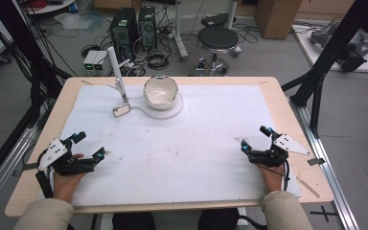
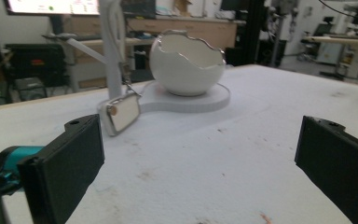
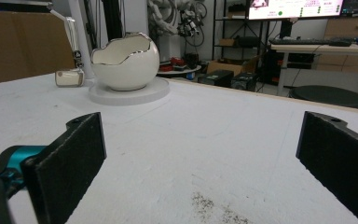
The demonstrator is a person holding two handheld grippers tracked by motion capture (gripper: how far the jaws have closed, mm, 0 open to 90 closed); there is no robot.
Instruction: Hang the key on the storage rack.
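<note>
Left gripper [image 1: 87,145]: near left table edge, jaws wide apart, holding nothing.
Right gripper [image 1: 255,139]: near right edge, jaws wide apart, empty.
Pendant [image 1: 121,111]: small framed tag lying flat on the white mat [image 1: 211,143], hung by a chain from the white stand [image 1: 115,64], just left of the egg-shaped bowl [image 1: 161,92].
Direction: pendant lies ahead of the left gripper and slightly right; well apart.
Nearer hand: left, by judgement.
Long axis: runs roughly left to right across the table.
</note>
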